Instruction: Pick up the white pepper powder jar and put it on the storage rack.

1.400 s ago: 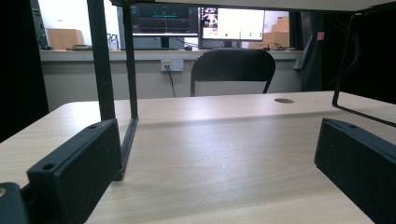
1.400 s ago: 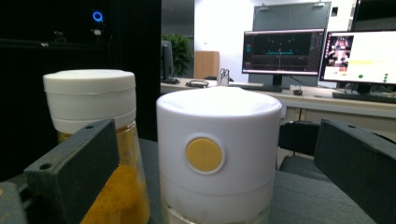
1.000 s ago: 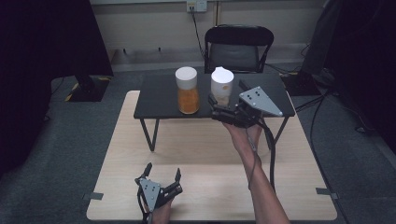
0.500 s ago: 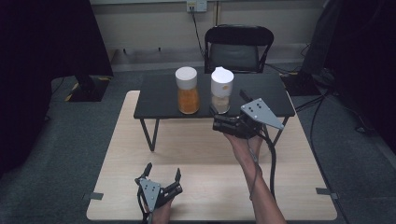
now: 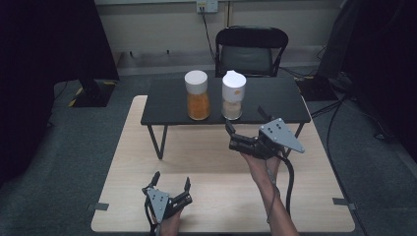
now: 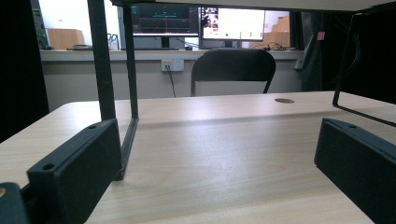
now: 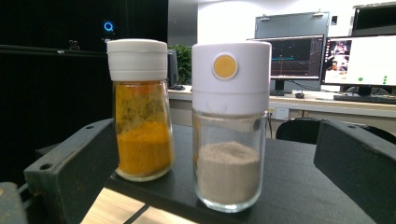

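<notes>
Right gripper jaws apart before white-capped jar (orange jar beside); left gripper agape, idle

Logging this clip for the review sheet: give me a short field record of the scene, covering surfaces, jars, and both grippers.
surface: light wooden table with a small black raised table on it
jar 1: glass jar of orange powder, white cap, on the black table
jar 2: glass jar of pale powder, white cap with an orange dot, beside jar 1, apart
left gripper: open, low at the wooden table's near edge
right gripper: open, facing the jars, holding nothing
background: black chair
</notes>
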Demonstrator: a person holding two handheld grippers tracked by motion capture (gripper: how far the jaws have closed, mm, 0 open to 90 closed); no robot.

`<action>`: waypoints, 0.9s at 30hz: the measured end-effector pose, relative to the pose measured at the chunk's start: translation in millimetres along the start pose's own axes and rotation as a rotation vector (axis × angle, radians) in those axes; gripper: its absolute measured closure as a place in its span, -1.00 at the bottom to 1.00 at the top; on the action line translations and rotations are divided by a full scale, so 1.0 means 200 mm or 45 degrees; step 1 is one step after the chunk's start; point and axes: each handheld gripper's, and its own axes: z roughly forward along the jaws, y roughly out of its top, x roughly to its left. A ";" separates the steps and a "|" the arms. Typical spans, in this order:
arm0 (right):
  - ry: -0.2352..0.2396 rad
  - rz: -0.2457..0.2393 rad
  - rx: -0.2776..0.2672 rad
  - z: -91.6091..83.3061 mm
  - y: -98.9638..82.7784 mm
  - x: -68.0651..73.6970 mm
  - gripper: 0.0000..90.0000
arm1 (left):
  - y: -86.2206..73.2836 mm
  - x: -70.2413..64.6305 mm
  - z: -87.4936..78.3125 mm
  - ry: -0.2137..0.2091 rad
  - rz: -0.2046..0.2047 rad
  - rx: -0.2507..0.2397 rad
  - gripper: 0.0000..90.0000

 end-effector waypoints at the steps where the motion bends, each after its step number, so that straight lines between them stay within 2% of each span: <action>1: -0.001 -0.001 0.000 -0.01 -0.01 0.00 -1.00 | 0.00 0.00 0.00 0.000 0.000 0.000 -0.99; 27: -0.049 -0.023 0.011 -0.17 -0.15 0.03 -1.00 | 0.00 0.00 0.00 0.005 0.000 0.000 -0.99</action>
